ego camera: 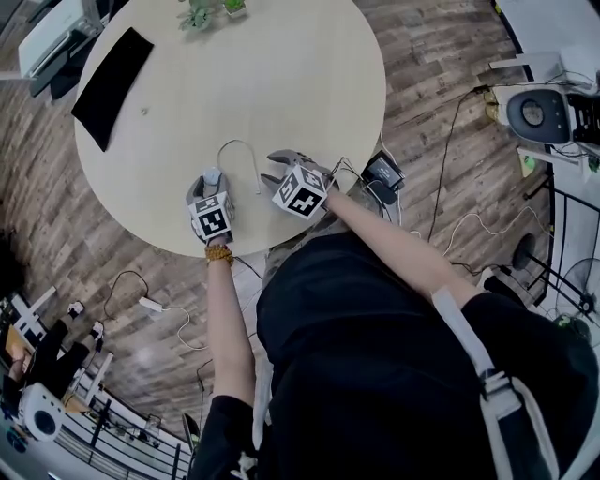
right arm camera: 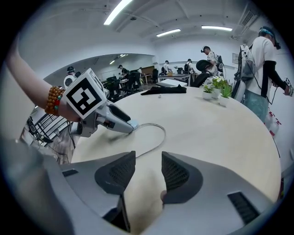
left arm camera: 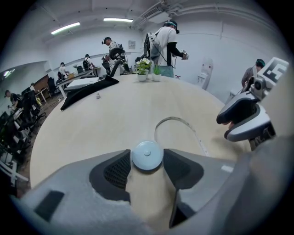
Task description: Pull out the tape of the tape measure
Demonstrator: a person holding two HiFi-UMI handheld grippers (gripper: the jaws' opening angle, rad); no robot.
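A round light-blue tape measure case (left arm camera: 147, 155) lies on the pale round table (ego camera: 281, 75) near its front edge, and my left gripper (left arm camera: 147, 159) is shut on it, one pad against each side. Its white tape (left arm camera: 177, 119) curls out in a loop across the table and back toward my right gripper (left arm camera: 223, 127). From the head view, the left gripper (ego camera: 212, 181) holds the case (ego camera: 214, 172), and the tape (ego camera: 239, 142) arcs over to the right gripper (ego camera: 270, 171). The right gripper (right arm camera: 148, 160) stands open; the tape (right arm camera: 158, 133) ends by its left jaw tip, not pinched.
A black flat cloth (ego camera: 111, 84) lies at the table's far left, with small potted plants (ego camera: 202, 14) at the far edge. Cables and a power strip (ego camera: 150, 304) lie on the wooden floor. Several people stand beyond the table.
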